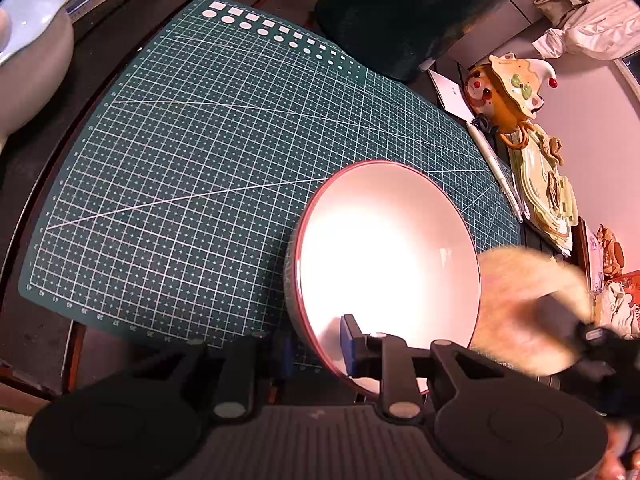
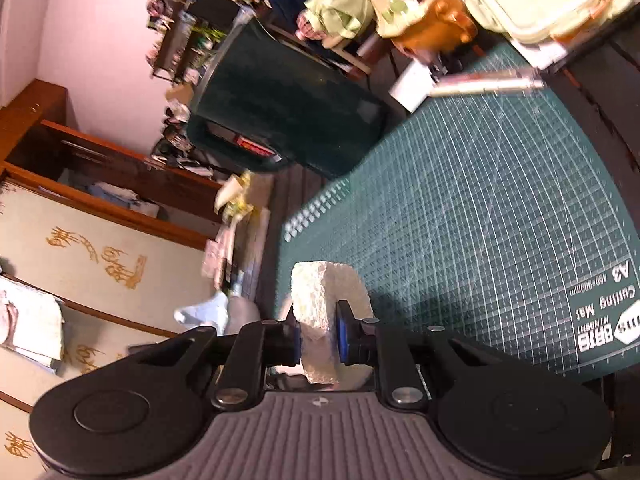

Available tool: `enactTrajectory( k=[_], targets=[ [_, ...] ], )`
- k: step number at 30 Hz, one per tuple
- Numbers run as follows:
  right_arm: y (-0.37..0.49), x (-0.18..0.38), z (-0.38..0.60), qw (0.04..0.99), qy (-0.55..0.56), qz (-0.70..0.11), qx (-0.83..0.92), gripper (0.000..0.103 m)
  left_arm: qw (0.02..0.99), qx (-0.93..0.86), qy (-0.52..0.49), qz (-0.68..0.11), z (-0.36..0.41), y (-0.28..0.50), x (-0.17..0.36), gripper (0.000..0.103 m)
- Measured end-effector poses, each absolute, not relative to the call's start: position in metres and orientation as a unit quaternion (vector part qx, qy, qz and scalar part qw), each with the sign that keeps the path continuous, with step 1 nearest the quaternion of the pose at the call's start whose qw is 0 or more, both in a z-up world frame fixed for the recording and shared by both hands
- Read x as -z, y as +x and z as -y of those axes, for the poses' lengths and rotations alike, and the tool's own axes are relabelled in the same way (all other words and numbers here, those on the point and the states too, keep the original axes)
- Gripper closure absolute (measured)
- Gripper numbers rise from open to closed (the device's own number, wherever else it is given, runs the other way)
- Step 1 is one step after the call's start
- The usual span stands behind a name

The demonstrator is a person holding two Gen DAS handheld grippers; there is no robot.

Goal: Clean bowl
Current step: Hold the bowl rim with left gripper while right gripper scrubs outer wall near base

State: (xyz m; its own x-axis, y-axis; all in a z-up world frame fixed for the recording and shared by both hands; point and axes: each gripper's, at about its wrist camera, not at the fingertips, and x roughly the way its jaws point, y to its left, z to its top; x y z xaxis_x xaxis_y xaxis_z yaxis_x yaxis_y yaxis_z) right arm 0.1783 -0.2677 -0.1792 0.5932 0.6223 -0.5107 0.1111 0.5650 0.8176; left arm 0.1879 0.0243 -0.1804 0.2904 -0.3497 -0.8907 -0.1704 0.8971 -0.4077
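the cutting mat has print you can actually read from the right wrist view: "a3", "cutting mat" and "450*300mm", plus a logo i can't make out properly. it's a dark green grid mat lying on the dark table, with a row of white squares and circles along its far edge.

the bowl is white inside with a thin red rim, tipped up on its side over the near right part of the mat. nothing in it, just glare. the left gripper has its jaws clamped on the bowl's near rim, one blue pad inside and one outside.

the right gripper has its jaws squeezed on a pale sponge, which sticks out in front of the pads. in the left view that sponge is a blurry tan blob just beside the bowl's right edge.

past the mat sits a dark green bin, a white pen along the mat's edge, and an orange bear-shaped pot.
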Motion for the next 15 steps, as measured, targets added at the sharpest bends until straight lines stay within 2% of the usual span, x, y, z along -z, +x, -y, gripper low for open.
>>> enactTrajectory(
  k=[4,9,15],
  targets=[
    [0.181,0.191,0.265,0.765,0.436,-0.448,-0.154,0.087,0.773,0.058,-0.220,-0.593,-0.024,0.187,0.180,0.080],
    [0.174,0.170,0.271,0.785,0.442,-0.403,-0.165,0.086,0.773,0.058,-0.219,-0.592,-0.023,0.186,0.180,0.080],
    [0.180,0.190,0.260,0.769,0.428,-0.449,-0.152,0.086,0.774,0.058,-0.218,-0.592,-0.022,0.184,0.180,0.080]
  ],
)
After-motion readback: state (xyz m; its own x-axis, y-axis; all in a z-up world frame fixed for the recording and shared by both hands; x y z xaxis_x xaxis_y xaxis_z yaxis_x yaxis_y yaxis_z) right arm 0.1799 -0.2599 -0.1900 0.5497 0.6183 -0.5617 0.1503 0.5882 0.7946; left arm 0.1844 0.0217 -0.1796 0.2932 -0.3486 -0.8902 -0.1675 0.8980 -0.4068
